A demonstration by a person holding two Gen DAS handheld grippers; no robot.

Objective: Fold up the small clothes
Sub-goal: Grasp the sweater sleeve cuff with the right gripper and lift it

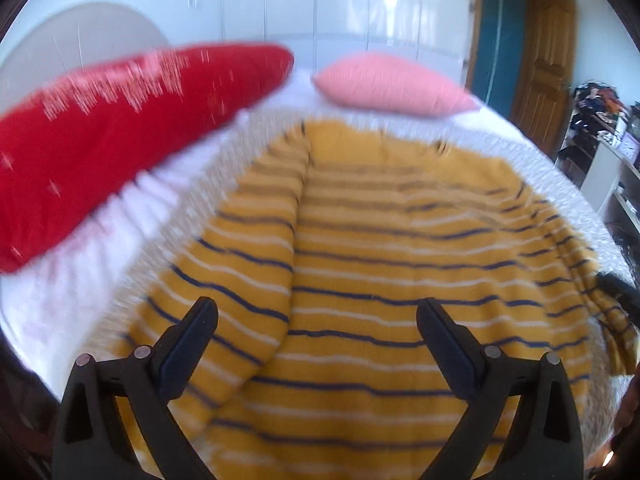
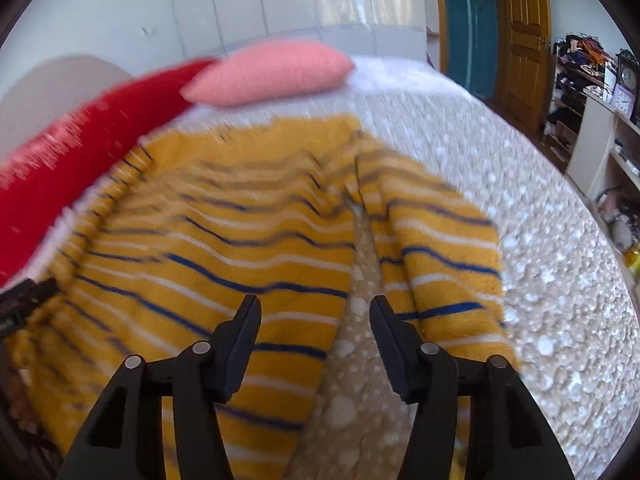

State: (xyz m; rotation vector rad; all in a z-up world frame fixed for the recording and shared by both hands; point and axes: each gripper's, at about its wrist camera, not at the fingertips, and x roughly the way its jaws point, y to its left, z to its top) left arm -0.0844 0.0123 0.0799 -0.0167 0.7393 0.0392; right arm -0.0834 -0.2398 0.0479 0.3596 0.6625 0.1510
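Note:
A yellow sweater with dark blue and white stripes lies spread flat on the bed. Its left sleeve is folded in over the body in the left wrist view. My left gripper hovers above the sweater's lower part, jaws wide apart, with nothing between them. In the right wrist view the sweater fills the left and middle, and its right sleeve lies beside the body with a strip of bedspread between. My right gripper stands open above that strip, its fingers clear of the cloth.
A red pillow and a pink pillow lie at the far side of the bed. The speckled beige bedspread stretches out to the right. White wardrobes, a wooden door and cluttered shelves stand beyond.

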